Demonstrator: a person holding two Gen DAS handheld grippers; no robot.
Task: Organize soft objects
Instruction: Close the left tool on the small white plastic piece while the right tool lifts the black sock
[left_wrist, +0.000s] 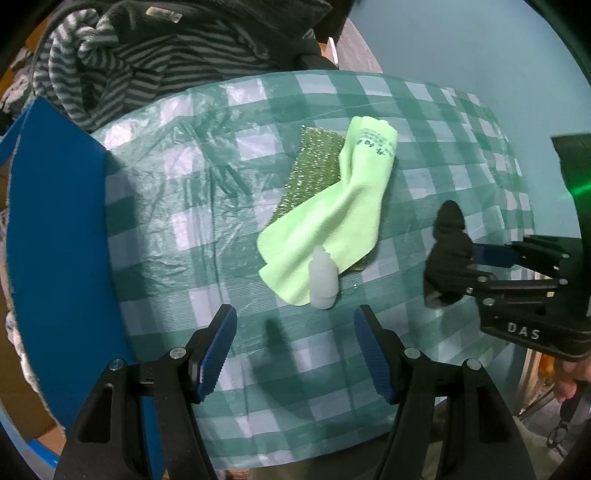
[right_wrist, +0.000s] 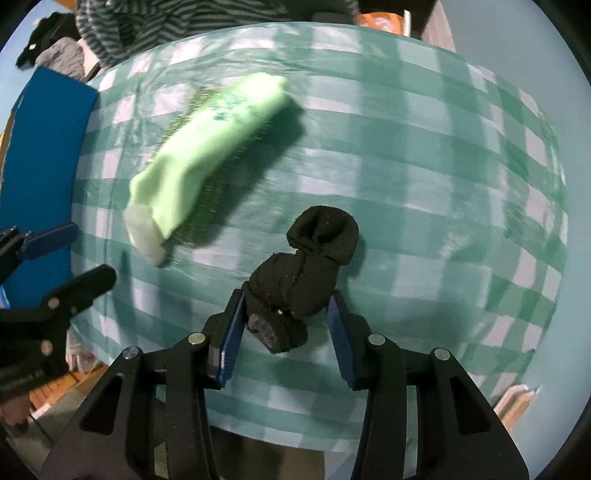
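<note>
A light green cloth lies over a glittery green scouring pad in the middle of the checked table. A small white soft piece sits at the cloth's near end. My left gripper is open and empty just in front of it. My right gripper is shut on a black rolled sock and holds it above the table. The sock and right gripper also show at the right in the left wrist view. The cloth is blurred in the right wrist view.
A blue box stands along the table's left edge. A pile of striped grey clothes lies behind the table. The tablecloth is covered with crinkled clear plastic.
</note>
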